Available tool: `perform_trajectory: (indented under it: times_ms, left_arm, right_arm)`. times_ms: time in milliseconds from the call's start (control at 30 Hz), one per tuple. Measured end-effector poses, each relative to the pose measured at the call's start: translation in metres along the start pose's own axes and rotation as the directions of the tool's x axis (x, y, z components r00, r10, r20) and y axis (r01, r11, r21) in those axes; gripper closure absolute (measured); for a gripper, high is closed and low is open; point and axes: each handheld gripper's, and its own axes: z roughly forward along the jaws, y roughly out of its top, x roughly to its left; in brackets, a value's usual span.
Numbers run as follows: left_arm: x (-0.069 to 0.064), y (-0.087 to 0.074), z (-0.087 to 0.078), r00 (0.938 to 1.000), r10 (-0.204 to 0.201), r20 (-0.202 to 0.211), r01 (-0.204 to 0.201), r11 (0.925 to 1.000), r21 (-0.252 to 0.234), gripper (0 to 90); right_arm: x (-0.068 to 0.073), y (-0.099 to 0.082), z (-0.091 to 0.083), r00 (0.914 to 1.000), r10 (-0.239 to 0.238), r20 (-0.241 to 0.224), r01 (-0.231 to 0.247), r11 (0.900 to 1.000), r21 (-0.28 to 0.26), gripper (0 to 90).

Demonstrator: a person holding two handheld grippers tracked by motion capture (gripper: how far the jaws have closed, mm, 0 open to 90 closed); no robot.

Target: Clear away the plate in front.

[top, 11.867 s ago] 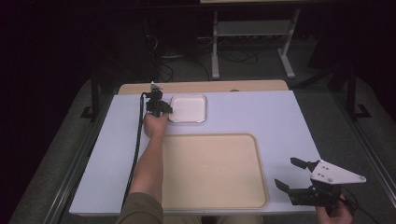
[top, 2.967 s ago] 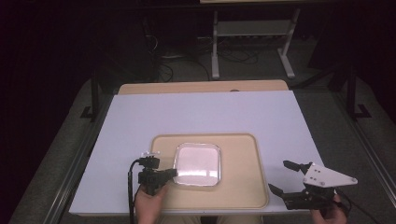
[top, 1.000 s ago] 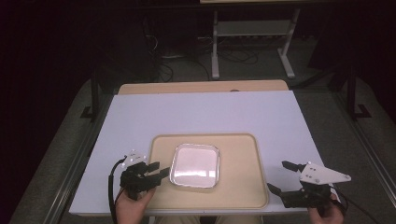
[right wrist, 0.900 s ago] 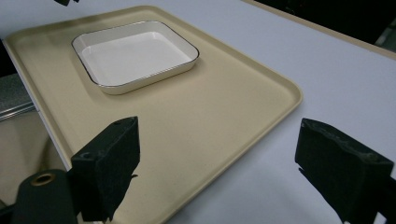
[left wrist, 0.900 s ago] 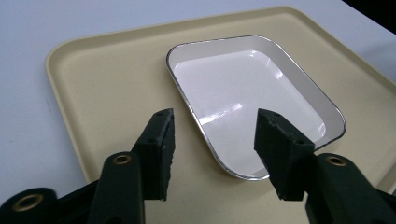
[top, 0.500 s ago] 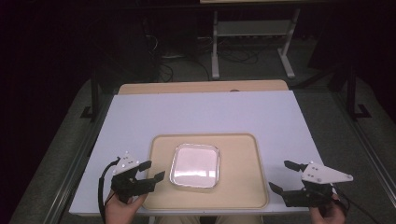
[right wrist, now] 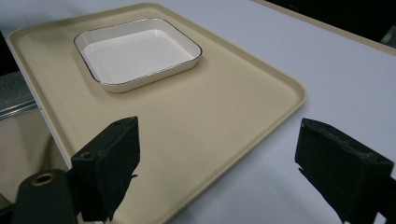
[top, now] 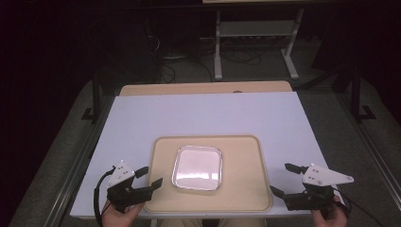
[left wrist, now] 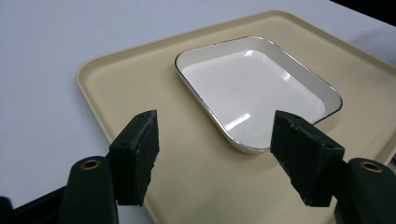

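While dark room surrounds white table [top: 203, 113], dish [top: 197, 168] sits on tray [top: 246, 189], two o'clock from left gripper [top: 146, 178], jaws just opened wide, empty.

Running off the lower right edge: tray [left wrist: 140, 79] corner. Getting cropped at the frame bottom: both hands [top: 118, 215], forearms unseen.

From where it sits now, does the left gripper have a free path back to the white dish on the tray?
Probably yes. The left gripper stands open at the tray's near left corner, and the white dish lies just ahead with nothing between them.
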Motion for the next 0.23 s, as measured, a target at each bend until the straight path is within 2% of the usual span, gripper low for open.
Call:
perform_trajectory:
  times_ms: [233]
  left_arm:
    - [0.0023,-0.0003,0.0011,1.0000,-0.004,-0.003,0.004,1.0000,-0.005,31.6]
  right_arm:
    - [0.0024,0.0018,0.0053,0.9996,-0.019,-0.023,0.019,0.9998,0.011,13.0]
